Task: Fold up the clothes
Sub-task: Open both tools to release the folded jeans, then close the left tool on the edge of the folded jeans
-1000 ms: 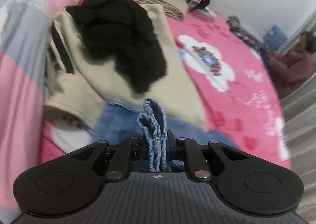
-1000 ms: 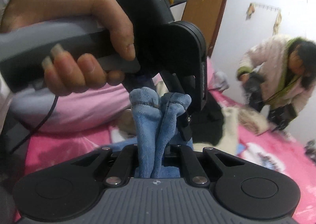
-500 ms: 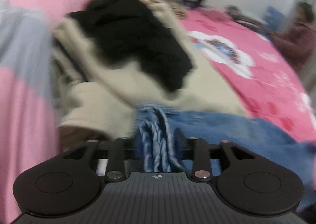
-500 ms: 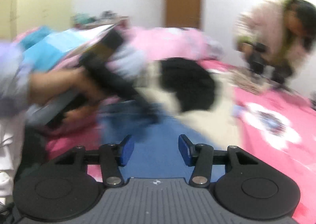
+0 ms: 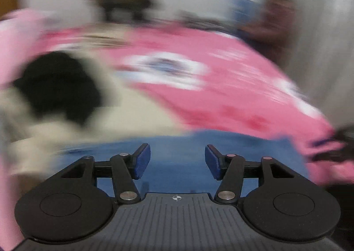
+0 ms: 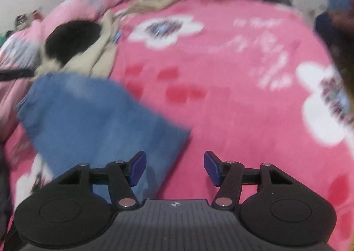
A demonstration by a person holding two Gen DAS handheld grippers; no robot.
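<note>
Pink flowered bedspread (image 6: 221, 73) carries folded jeans (image 6: 93, 118) at nine o'clock; my left gripper (image 5: 177, 161) and right gripper (image 6: 174, 168) have just been opening, jaws half apart, empty.

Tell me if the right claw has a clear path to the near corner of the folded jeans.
Probably yes: the right claw is open and empty, and the jeans lie flat just ahead-left with nothing between.

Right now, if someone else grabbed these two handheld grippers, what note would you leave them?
Left gripper: fingers just opened, nothing between them.
Right gripper: the same, empty.
The blue jeans lie flat on the pink bedspread, released.
A cream garment with a black one on top waits behind them.
Done: jeans laid down. Left: check their fold, then the pile.
</note>
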